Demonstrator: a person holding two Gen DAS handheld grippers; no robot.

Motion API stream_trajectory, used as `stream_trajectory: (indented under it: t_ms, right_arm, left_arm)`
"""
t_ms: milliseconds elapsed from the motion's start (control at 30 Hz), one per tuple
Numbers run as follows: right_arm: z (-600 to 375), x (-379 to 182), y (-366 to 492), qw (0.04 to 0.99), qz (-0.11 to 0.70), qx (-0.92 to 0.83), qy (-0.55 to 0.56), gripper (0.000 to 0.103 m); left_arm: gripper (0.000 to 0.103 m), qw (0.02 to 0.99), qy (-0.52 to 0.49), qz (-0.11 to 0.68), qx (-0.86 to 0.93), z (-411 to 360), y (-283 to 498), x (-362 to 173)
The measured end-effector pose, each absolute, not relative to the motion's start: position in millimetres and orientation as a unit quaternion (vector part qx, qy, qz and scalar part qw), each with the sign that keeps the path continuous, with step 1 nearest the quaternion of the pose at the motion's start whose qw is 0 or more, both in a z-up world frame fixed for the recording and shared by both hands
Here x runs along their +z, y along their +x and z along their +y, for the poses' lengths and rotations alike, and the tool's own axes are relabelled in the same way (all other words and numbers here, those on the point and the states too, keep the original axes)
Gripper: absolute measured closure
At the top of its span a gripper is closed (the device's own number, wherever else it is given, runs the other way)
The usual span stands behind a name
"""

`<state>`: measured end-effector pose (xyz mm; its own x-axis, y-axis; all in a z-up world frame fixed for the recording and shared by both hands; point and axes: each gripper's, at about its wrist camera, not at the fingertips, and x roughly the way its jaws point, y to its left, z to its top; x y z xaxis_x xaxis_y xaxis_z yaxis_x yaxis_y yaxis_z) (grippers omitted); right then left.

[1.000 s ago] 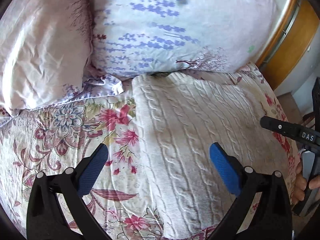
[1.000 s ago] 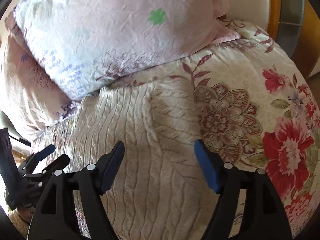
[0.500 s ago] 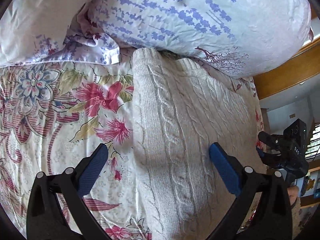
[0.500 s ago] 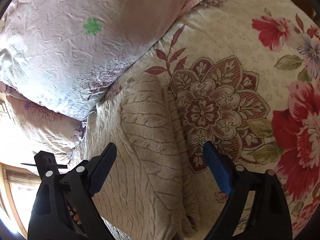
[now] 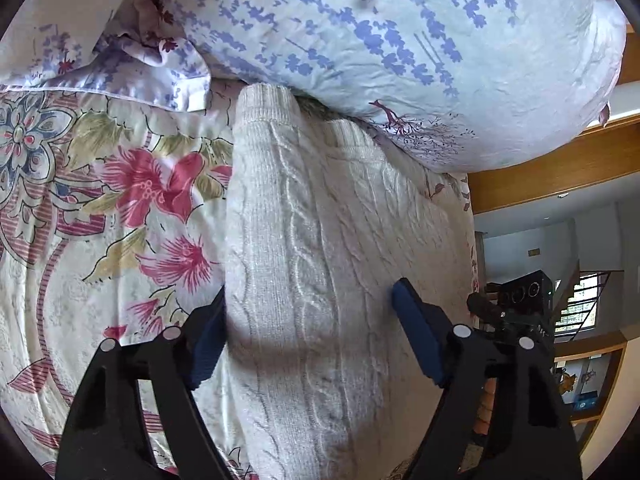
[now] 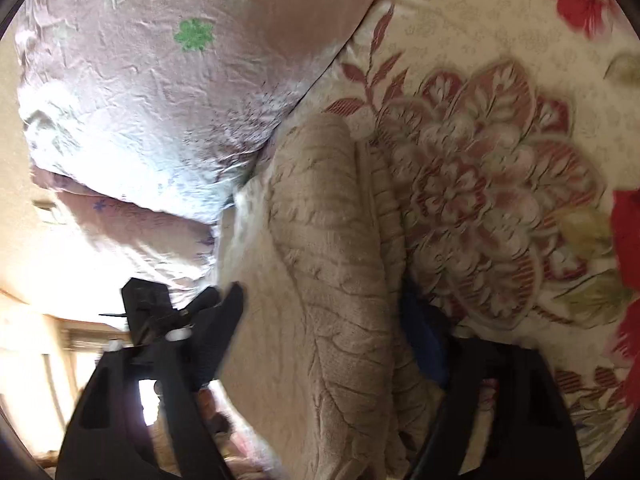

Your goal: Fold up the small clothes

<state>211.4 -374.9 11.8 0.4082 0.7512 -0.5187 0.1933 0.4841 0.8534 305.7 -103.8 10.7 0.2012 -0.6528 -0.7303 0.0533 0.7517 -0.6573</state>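
Two pillows [image 5: 360, 40] crowd the sweater [image 5: 320, 260] on the floral bedspread [image 5: 100, 200].

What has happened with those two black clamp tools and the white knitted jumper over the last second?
Both grippers dropped lower and came in on the cream cable-knit sweater. The left gripper now straddles its left folded edge, jaws open, one finger slid under that edge. The right gripper straddles the right folded edge likewise, still open. Nothing is clamped yet. The sweater, lavender-print pillow and floral bedspread stayed where they were.
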Motion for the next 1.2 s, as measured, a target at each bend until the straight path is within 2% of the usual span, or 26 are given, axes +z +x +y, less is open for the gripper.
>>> stream_trajectory:
  t_ms: [133,367,433,467,500,600,967,1200]
  right_arm:
    - [-378,7,206,0.688,0.500,0.214,0.481,0.039]
    - [-371,8,211,0.683,0.512,0.220,0.473,0.039]
    - [-366,7,213,0.683,0.513,0.223,0.470,0.040]
    - [-359,6,214,0.680,0.520,0.228,0.465,0.059]
    - [-345,4,216,0.669,0.521,0.242,0.472,0.068]
    - [-334,8,209,0.671,0.495,0.262,0.485,0.069]
    - [-246,30,217,0.645,0.477,0.345,0.488,0.071]
    - [-163,37,242,0.648,0.503,0.380,0.427,0.072]
  left_arm:
    - [0.040,0.727,-0.270,0.583,-0.241,-96,304,8]
    - [0.043,0.740,-0.249,0.578,-0.236,-106,296,12]
    - [0.050,0.743,-0.245,0.577,-0.235,-114,295,12]
    - [0.054,0.745,-0.247,0.573,-0.236,-118,294,13]
    - [0.061,0.744,-0.254,0.569,-0.240,-116,293,14]
    - [0.067,0.741,-0.270,0.563,-0.247,-107,290,18]
    - [0.068,0.767,-0.290,0.525,-0.227,-33,262,52]
    - [0.067,0.798,-0.276,0.507,-0.173,32,243,66]
